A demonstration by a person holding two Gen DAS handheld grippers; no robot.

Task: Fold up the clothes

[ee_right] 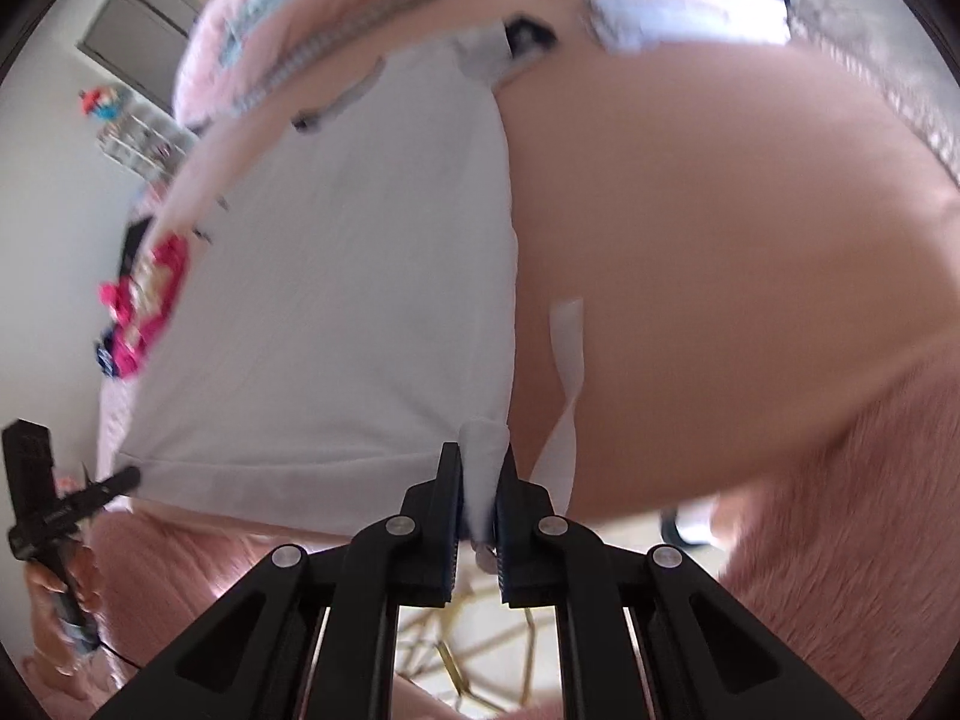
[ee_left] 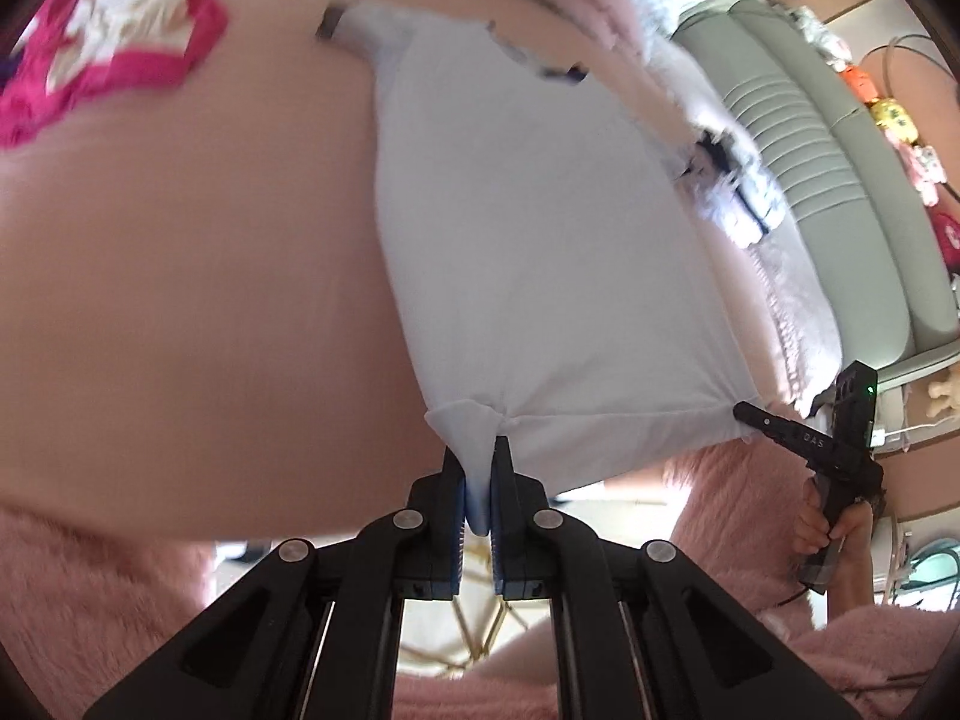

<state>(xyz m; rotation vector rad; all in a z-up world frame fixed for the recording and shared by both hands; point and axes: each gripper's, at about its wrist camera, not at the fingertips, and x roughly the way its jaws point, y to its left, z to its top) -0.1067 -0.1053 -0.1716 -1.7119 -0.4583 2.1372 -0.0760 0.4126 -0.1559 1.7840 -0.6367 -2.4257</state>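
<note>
Item: white shirt [ee_left: 540, 276], spread flat on a pink bed [ee_left: 180, 300], reaching away from both tongs toward its collar end at the far side. Its near hem is lifted a little off the bed.

Left tongs [ee_left: 478, 480]: pressed together on the hem corner nearest them, a pinch of white cloth bunched between the pads.

Right tongs [ee_right: 480, 480]: likewise pinching the other hem corner; a narrow white strip [ee_right: 567, 372] dangles just to their right. Each tool shows in the other's view, gripping its end of the same hem.

Other entries: a bright pink garment [ee_left: 108, 60] lies well off to the left of the left tongs, crumpled rather than squared; a white-and-navy piece [ee_left: 732, 180] sits beyond the shirt, off to the right, with a pink fluffy blanket [ee_left: 90, 570] along the near edge of the bed. Both views are blurred.

State of work: the shirt body looks narrow and straight-sided, which may mean its sides are already turned in, though the blur keeps that unsure. With both hem corners held, the hold suits either carrying the hem toward the collar or smoothing the cloth out flat. The pink garment appears unfolded.
</note>
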